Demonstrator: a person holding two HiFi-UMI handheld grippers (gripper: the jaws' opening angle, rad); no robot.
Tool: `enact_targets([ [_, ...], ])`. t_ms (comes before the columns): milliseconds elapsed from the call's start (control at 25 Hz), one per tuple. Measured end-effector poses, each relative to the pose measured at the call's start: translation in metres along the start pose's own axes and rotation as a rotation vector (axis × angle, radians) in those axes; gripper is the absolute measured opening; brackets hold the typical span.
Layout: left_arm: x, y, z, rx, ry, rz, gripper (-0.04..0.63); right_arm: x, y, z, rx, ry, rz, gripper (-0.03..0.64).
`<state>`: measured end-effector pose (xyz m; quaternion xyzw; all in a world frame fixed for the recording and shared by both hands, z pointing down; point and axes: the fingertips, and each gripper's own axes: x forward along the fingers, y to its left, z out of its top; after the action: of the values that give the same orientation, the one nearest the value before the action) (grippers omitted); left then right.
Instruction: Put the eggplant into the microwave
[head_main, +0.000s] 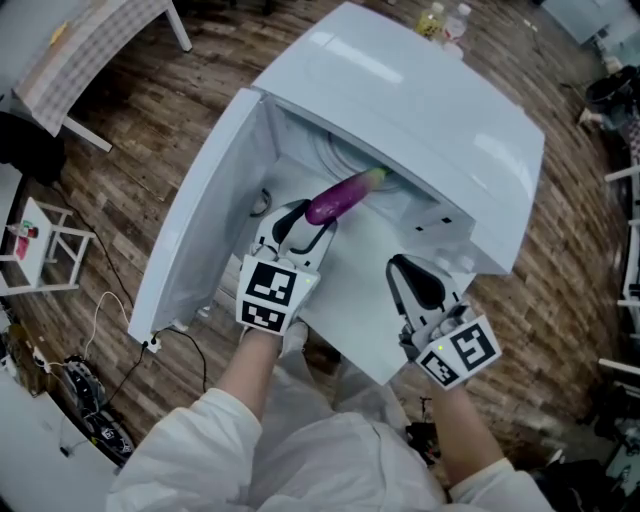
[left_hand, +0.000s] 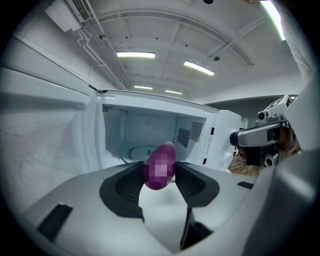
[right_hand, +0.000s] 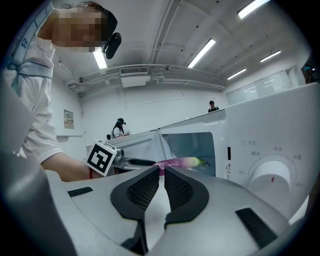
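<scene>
Holding the purple eggplant (head_main: 345, 197) by its back end, your left claw (head_main: 305, 222) points the green tip at the mouth of the open microwave (head_main: 420, 110). The door (head_main: 195, 225) stands wide on the left. Your right claw (head_main: 400, 268) sits nearby, pinched together, with nothing in it.

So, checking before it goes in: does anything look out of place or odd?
Nothing stands out: the microwave stands open, the eggplant is held by the left gripper, and nothing looks spilled or damaged.
</scene>
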<state>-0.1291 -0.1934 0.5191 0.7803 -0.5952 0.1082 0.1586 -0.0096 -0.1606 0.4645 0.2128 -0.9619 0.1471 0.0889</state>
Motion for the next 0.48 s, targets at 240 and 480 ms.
enact_targets([
  [240, 0.020, 0.005, -0.001, 0.012, 0.018, -0.015, 0.192, 0.008, -0.008, 0.000, 0.017, -0.006, -0.010, 0.037],
  [480, 0.039, 0.009, 0.000, 0.028, 0.030, -0.036, 0.192, 0.012, -0.011, -0.003, 0.040, -0.014, -0.029, 0.037],
])
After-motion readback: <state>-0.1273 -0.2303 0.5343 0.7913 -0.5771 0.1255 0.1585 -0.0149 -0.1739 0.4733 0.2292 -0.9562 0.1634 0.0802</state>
